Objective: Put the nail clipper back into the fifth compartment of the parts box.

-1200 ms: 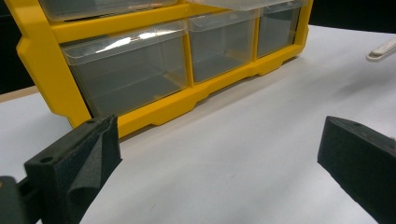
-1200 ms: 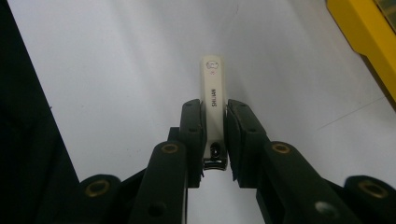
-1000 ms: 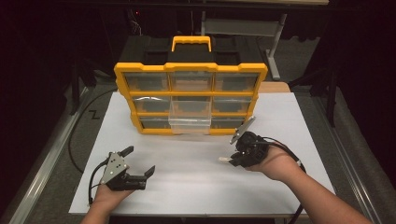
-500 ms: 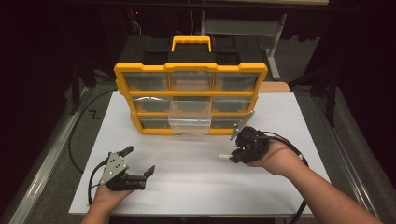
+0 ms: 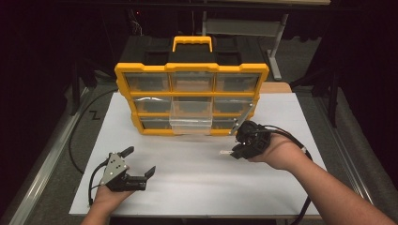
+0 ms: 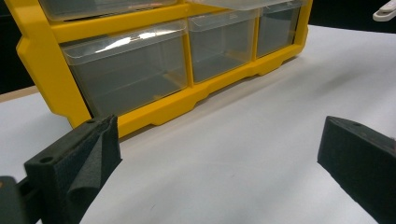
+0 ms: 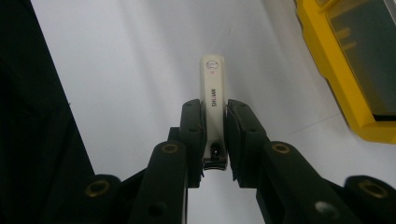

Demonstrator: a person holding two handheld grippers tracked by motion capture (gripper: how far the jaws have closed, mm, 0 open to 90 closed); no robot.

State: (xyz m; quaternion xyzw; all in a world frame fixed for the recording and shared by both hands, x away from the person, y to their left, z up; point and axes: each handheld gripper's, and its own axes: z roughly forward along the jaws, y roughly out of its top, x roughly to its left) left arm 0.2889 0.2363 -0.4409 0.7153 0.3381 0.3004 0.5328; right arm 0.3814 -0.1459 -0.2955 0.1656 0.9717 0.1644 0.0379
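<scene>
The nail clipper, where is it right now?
The nail clipper is clamped in the right gripper, held above the white table just right of the yellow organizer's front corner, near its pulled-out drawer.

Light falls from above onto the white table top (image 5: 197, 187), which is bright and evenly lit, while everything around that table is close to black in the high view. Soft, short shadows lie on the table under the yellow organizer (image 5: 192, 101) and beneath both hands. Pale glare streaks the clear drawer fronts of the organizer (image 6: 154, 60) in the left gripper view, where the near black jaws are soft and out of focus. In the right gripper view the nail clipper (image 7: 213, 112) is sharp, its lettering readable, while the organizer's yellow edge (image 7: 336, 79) beside it is blurred. A dark shadow covers the left side there.
</scene>
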